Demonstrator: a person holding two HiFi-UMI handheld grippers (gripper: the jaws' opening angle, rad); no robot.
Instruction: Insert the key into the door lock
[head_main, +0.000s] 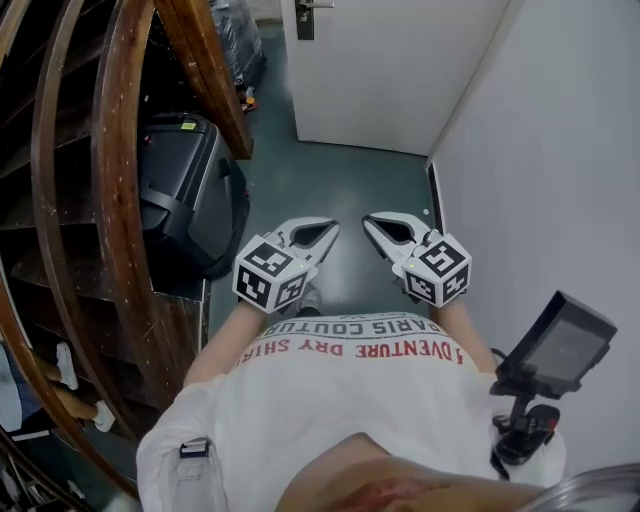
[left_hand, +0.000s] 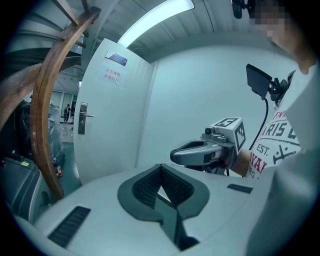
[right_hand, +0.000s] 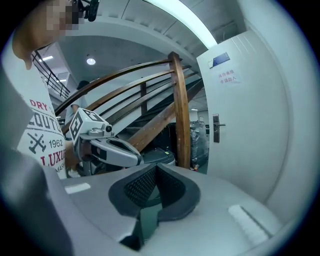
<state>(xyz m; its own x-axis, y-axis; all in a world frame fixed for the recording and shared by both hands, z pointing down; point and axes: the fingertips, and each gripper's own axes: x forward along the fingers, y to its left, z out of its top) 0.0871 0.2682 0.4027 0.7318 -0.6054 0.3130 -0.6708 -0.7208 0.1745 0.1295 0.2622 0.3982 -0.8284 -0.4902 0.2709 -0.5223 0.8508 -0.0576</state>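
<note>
Corridor, seen from above. Far left: curved wooden rail (head_main: 112, 200) of a stair, with a black case (head_main: 185, 185) on the floor (head_main: 340, 180) just beside it. Middle, near the person's chest: left tool (head_main: 328, 232) and right tool (head_main: 373, 226) side by side, apart, tips angled toward each other over bare floor. Left tool is pressed together at the tips, with nothing between the pads in its own view. Right tool is likewise closed on nothing. Key: not seen in any view, neither pinched nor lying on the floor. Far middle: white door (head_main: 400, 70), its lock (head_main: 305, 17) with a lever at the left edge, well apart from both tools. The keyhole is too small to read, so I cannot tell whether a key sits in it. Right: plain wall (head_main: 560, 150). Near right: a small screen (head_main: 562, 342) on a stalk by the person's hip. Judgement: the scene fits two stages alike, either key yet to be taken up or key left in the lock with the person stood back. The pictures do not settle which, so no move is advised. On insertion as such: stand close to the door and pinch the key by its bow with the blade clear. Line the blade square on the slot and push straight, with no twist until it is seated. Rail and wall leave little elbow room.
</note>
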